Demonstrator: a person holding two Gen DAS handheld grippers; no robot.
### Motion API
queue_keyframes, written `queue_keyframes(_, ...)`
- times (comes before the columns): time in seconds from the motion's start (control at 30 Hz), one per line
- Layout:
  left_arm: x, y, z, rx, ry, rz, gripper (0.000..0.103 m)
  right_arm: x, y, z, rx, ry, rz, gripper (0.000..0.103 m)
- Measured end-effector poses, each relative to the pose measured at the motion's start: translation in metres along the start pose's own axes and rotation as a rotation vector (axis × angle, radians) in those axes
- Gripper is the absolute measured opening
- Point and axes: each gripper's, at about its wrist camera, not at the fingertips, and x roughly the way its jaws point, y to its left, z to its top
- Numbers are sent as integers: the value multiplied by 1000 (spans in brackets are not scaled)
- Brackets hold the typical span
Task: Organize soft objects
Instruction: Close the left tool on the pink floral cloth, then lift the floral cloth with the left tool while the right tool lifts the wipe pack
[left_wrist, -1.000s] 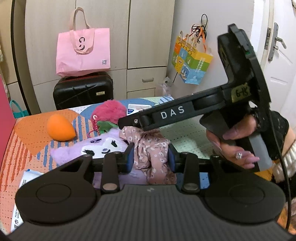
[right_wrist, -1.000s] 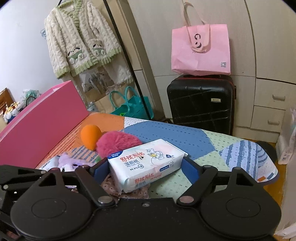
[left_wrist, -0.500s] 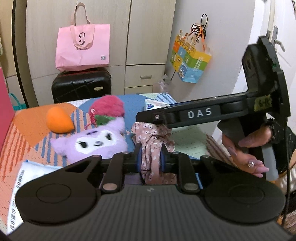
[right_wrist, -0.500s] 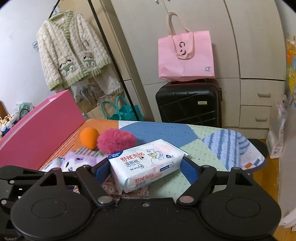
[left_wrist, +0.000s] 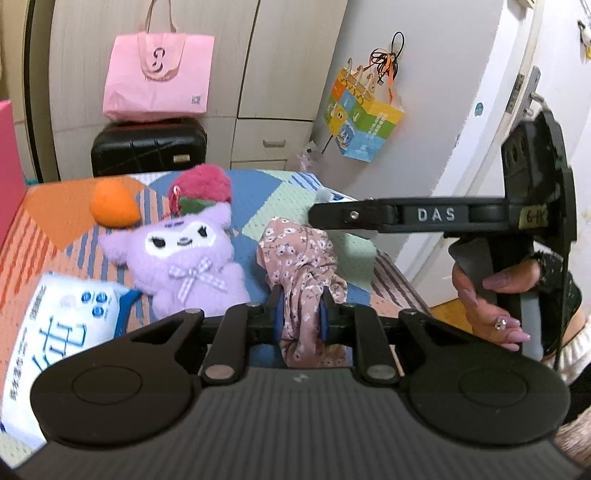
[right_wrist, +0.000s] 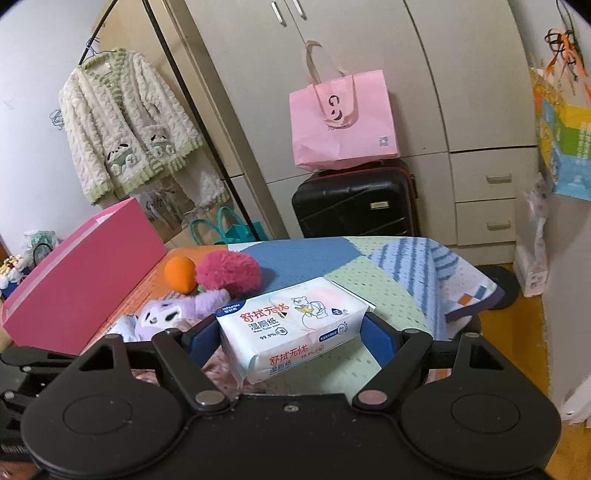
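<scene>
My left gripper (left_wrist: 301, 319) is shut on a pink floral cloth (left_wrist: 299, 258) that bunches up between its blue pads. Beside it on the patchwork table cover lie a purple plush (left_wrist: 184, 254), an orange plush (left_wrist: 112, 206) and a pink-red fluffy ball (left_wrist: 205, 182). My right gripper (right_wrist: 291, 332) is shut on a white pack of wet wipes (right_wrist: 291, 321), held across its width just above the table. From the left wrist view the right gripper (left_wrist: 321, 212) shows side-on, with a person's hand (left_wrist: 491, 302) on its handle.
A second wipes pack (left_wrist: 55, 332) lies at the near left. A pink box (right_wrist: 85, 273) stands along the table's left side. Behind the table (right_wrist: 406, 273) are a black suitcase (right_wrist: 354, 203) with a pink tote (right_wrist: 340, 118) on it, and wardrobe doors.
The left jaws have shut on the floral cloth, which was loose between them. The right gripper, still holding the wipes pack, has moved to the right in the left wrist view.
</scene>
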Motion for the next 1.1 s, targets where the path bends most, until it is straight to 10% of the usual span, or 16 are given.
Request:
queue_keyframes(0.9, -55, 7, -31, -26, 55, -24, 17, -50, 65, -51, -163, 35, -83, 85)
queue_keyframes(1.1, -51, 7, -32, -18, 52, -20, 36, -50, 68, -55, -172, 51, -92, 85)
